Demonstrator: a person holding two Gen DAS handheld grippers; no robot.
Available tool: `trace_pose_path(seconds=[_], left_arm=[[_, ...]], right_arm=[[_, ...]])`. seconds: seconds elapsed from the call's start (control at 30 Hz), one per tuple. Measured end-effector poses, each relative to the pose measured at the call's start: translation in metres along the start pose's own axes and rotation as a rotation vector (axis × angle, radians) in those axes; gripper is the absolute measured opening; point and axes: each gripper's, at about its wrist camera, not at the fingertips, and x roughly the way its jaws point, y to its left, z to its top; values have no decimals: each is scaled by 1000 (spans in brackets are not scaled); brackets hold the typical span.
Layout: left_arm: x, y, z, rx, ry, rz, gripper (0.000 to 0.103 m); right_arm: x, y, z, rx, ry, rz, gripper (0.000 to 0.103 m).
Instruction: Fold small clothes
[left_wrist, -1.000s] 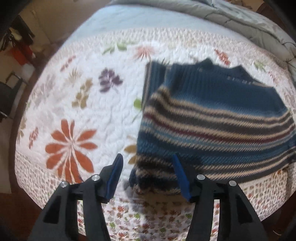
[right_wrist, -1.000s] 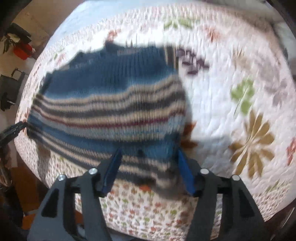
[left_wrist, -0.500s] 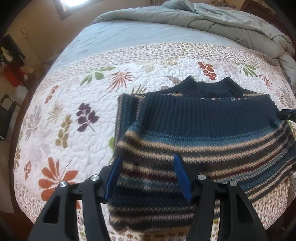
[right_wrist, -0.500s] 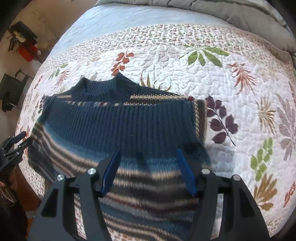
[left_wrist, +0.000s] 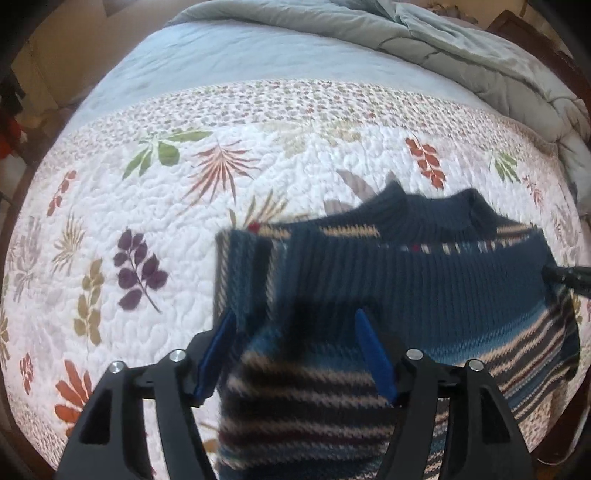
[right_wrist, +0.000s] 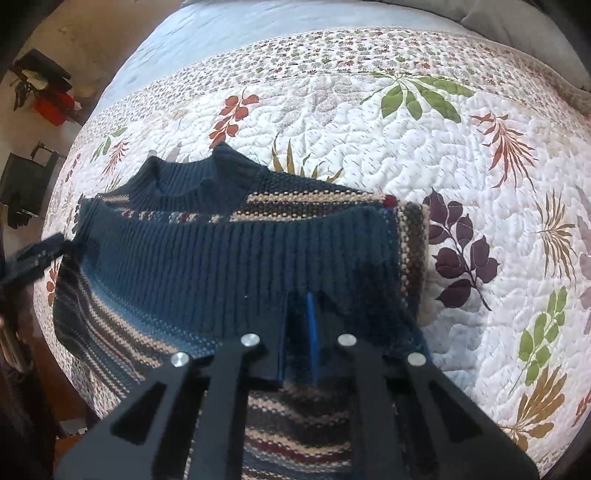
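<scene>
A small blue knit sweater (left_wrist: 424, 295) with cream, grey and dark red stripes lies on the floral quilt, its ribbed hem folded up toward the collar. It also shows in the right wrist view (right_wrist: 229, 266). My left gripper (left_wrist: 295, 343) is open just above the sweater's left part, its blue pads either side of the knit. My right gripper (right_wrist: 299, 325) has its jaws nearly closed on the sweater's folded ribbed edge near the right side. The right gripper's tip (left_wrist: 565, 277) shows at the sweater's right edge in the left wrist view.
The white quilt (left_wrist: 147, 206) with leaf prints covers the bed. A grey duvet (left_wrist: 461, 62) is bunched at the head of the bed. Beyond the bed's left edge, a red box (right_wrist: 53, 107) and dark clutter sit on the floor.
Both grippers moved forward over the sweater, carrying the lower striped part up toward the collar. The right gripper went from open to nearly closed on the knit. The left stayed open.
</scene>
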Motion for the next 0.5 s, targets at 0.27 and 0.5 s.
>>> trace_pose_path(seconds=[0.27,0.5], left_arm=[[17,16,25,-23,44,-13,69],[30,9,26,-12,110,-124,43]], right_arm=[[-1,-3,-3,5,-4,16,10],[-2,-6,-3,7,-2,17,13]])
